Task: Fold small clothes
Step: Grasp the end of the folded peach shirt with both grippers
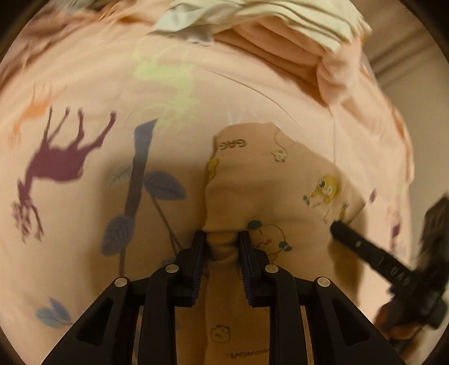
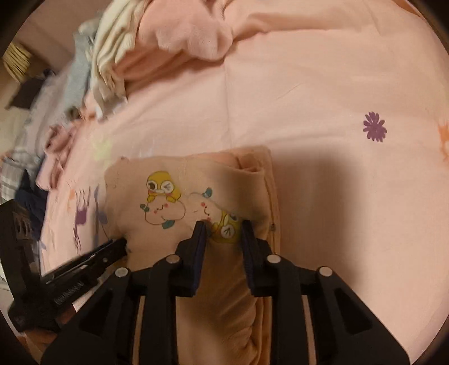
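Observation:
A small peach garment with yellow cartoon prints lies partly folded on the pink bedsheet. My left gripper is shut on a bunched fold of its near edge. My right gripper is shut on the garment too, pinching cloth with a yellow print between its fingers. The right gripper also shows in the left wrist view at the garment's right edge. The left gripper shows in the right wrist view at the garment's left edge.
A pile of other clothes, cream striped and pink, lies at the far side of the bed. More grey and dark clothes sit at the far left. The sheet has animal and flower prints.

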Available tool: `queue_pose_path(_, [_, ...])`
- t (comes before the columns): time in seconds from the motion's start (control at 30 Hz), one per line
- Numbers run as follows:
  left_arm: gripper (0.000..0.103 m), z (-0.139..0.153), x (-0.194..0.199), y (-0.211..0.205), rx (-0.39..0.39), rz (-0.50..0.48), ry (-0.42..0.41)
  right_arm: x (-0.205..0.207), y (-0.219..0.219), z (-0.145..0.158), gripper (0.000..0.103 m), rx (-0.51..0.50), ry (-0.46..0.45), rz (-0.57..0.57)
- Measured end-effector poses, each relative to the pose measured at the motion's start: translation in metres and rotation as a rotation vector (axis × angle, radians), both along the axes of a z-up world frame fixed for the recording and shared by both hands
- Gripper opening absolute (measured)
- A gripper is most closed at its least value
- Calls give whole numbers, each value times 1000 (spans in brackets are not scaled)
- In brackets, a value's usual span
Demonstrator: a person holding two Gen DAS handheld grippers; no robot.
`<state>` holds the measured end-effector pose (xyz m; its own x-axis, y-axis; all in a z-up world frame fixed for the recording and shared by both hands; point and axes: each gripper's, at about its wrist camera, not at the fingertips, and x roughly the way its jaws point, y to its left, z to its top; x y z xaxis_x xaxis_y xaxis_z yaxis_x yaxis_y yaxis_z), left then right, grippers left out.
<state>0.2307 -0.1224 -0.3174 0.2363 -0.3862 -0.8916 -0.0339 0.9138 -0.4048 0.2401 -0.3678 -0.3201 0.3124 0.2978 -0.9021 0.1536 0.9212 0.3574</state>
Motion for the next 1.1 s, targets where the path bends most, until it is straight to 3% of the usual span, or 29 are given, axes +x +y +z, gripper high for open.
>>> queue_pose_path(0.13, [28, -5, -11, 16, -70, 17, -33, -7, -10, -4, 19, 83, -35, -51])
queue_pose_path(0.37, [28, -6, -24, 21, -71, 17, -85, -10, 16, 1, 19, -76, -106, 23])
queue_pose_path(0.73, [28, -5, -23, 17, -77, 106, -87, -21, 15, 0, 20, -82, -163, -25])
queue_pose_path(0.83, [28, -4, -24, 15, -61, 109, -95, -22, 10, -3, 20, -42, -171, -50])
queue_pose_path(1.1, [28, -4, -24, 15, -54, 116, -105, -30, 16, -2, 20, -77, -224, -71])
